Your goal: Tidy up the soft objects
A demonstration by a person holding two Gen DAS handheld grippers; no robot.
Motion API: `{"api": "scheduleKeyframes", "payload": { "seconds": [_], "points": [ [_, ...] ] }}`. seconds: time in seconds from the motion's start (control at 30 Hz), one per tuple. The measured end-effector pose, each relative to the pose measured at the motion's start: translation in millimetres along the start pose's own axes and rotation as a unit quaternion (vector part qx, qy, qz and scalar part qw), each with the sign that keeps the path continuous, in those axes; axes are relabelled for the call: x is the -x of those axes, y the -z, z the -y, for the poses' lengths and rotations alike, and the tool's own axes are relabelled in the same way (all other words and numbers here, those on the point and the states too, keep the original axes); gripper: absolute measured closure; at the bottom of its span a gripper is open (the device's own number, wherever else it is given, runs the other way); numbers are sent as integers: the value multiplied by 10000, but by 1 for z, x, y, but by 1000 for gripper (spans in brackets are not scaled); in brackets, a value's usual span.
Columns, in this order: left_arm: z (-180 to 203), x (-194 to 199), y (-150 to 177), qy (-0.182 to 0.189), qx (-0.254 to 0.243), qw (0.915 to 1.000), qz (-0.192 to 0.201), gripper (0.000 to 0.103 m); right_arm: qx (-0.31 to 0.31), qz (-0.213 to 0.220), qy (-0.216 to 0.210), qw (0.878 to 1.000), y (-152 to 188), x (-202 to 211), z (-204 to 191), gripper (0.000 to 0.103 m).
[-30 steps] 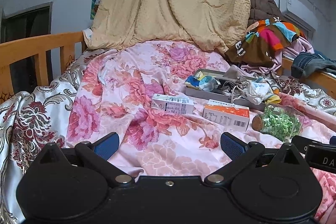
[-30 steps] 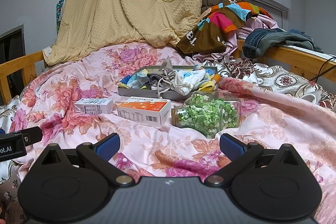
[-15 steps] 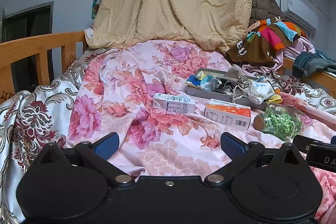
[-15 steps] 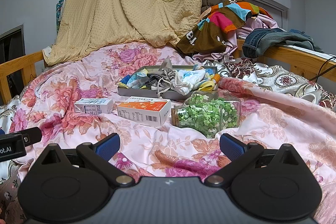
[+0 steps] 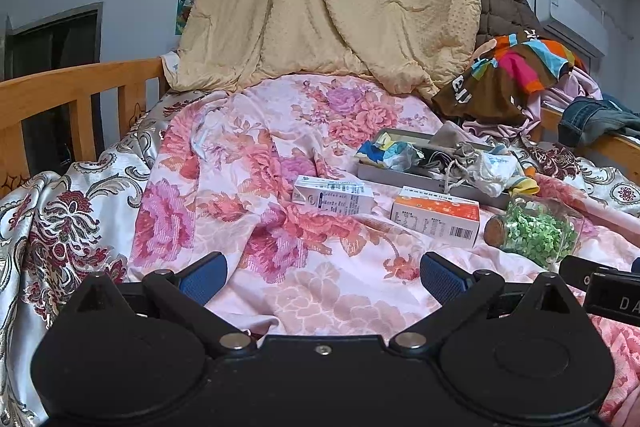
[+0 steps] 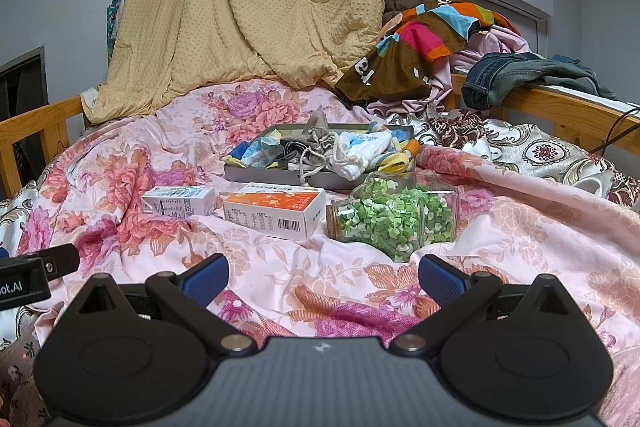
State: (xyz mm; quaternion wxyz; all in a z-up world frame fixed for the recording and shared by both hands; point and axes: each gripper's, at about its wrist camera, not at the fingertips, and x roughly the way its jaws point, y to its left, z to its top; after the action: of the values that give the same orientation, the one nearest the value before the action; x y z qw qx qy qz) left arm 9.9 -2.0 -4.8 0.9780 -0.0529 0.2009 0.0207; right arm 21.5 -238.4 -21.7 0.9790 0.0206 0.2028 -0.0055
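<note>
both grippers low over the pink flowered blanket (image 6: 520, 227), left gripper (image 5: 323, 277) and right gripper (image 6: 323, 277), jaws spread wide, holding nothing. soft things (image 6: 320, 151) piled in the gray tray (image 6: 260, 175), far behind the boxes. could bump the glass jar (image 6: 394, 217) lying on its side and roll it. could snag the bag's string (image 6: 316, 163) and drag the whole pile out.

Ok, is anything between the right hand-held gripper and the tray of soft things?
Yes. The jar of green bits and the orange box lie between the right hand-held gripper and the tray.
</note>
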Motion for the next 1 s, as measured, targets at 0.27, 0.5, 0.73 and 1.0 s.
{"api": "scheduleKeyframes", "payload": {
  "seconds": [0.27, 0.5, 0.73, 1.0],
  "points": [
    [0, 0, 0, -5, -4, 10000, -3, 1, 0, -7, -1, 10000, 0, 0, 0, 0],
    [0, 0, 0, 1, -5, 10000, -6, 1, -4, -9, -1, 10000, 0, 0, 0, 0],
    [-6, 2, 1, -1, 138, 9998, -118, 1, -6, -11, -1, 10000, 0, 0, 0, 0],
    [-6, 0, -4, 66, 372, 9988, -301, 1, -6, -13, -1, 10000, 0, 0, 0, 0]
  ]
}}
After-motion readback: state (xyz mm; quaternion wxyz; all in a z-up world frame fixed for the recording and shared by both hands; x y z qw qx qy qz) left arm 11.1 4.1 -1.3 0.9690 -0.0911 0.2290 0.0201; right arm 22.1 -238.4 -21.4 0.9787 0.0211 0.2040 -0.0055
